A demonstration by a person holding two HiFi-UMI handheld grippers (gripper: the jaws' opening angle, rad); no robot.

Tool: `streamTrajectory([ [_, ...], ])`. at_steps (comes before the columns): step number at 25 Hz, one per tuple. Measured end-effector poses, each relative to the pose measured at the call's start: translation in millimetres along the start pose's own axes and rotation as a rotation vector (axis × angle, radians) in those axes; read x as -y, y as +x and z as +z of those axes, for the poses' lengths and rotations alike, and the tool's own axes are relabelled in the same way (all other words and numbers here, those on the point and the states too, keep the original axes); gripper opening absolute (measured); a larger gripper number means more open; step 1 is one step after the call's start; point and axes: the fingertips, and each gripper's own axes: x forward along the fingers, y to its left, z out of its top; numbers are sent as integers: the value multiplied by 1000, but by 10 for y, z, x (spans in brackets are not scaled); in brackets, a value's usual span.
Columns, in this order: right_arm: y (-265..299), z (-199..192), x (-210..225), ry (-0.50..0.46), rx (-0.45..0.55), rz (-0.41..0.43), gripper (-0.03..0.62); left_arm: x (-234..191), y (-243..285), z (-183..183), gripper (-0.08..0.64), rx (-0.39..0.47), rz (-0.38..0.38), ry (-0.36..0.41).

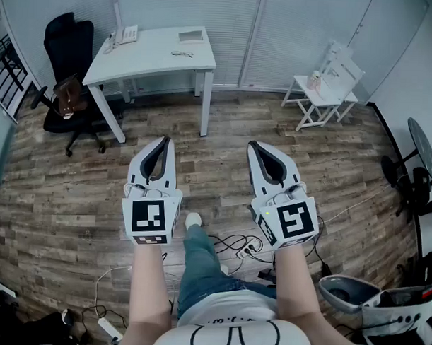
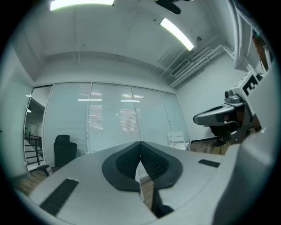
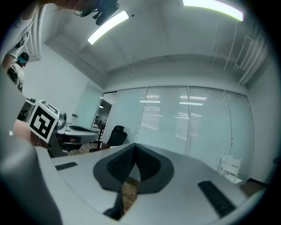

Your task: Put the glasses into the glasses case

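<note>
Far across the room stands a white table (image 1: 152, 63). On it lie a pair of thin-framed glasses (image 1: 182, 54) and, behind them, a flat grey case (image 1: 191, 36). I hold both grippers level over the wooden floor, well short of the table and pointing toward it. My left gripper (image 1: 165, 140) is shut with nothing between its jaws; in the left gripper view (image 2: 140, 143) the dark pads meet at the tip. My right gripper (image 1: 253, 145) is likewise shut and empty, its pads touching in the right gripper view (image 3: 134, 145).
A desk phone (image 1: 125, 35) sits at the table's left end. A black office chair (image 1: 68, 50) with a brown bag (image 1: 69, 96) stands to its left. A white folding chair (image 1: 325, 84) is at the back right. Cables (image 1: 234, 247) lie by my feet.
</note>
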Motion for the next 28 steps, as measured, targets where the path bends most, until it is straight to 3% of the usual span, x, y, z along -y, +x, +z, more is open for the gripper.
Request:
streamTrajectory([
  [10, 688, -109, 542, -6, 8, -24, 11, -249, 850, -40, 17, 9, 4, -10],
  [15, 1352, -123, 842, 58, 10, -16, 11, -493, 1556, -27, 17, 9, -17, -6],
  [23, 2561, -235, 1132, 102, 2, -34, 11, -1212, 2578, -191, 17, -4, -43, -15],
  [28, 3079, -205, 1209, 121, 23, -29, 11, -1683, 2890, -300, 17, -2, -11, -36],
])
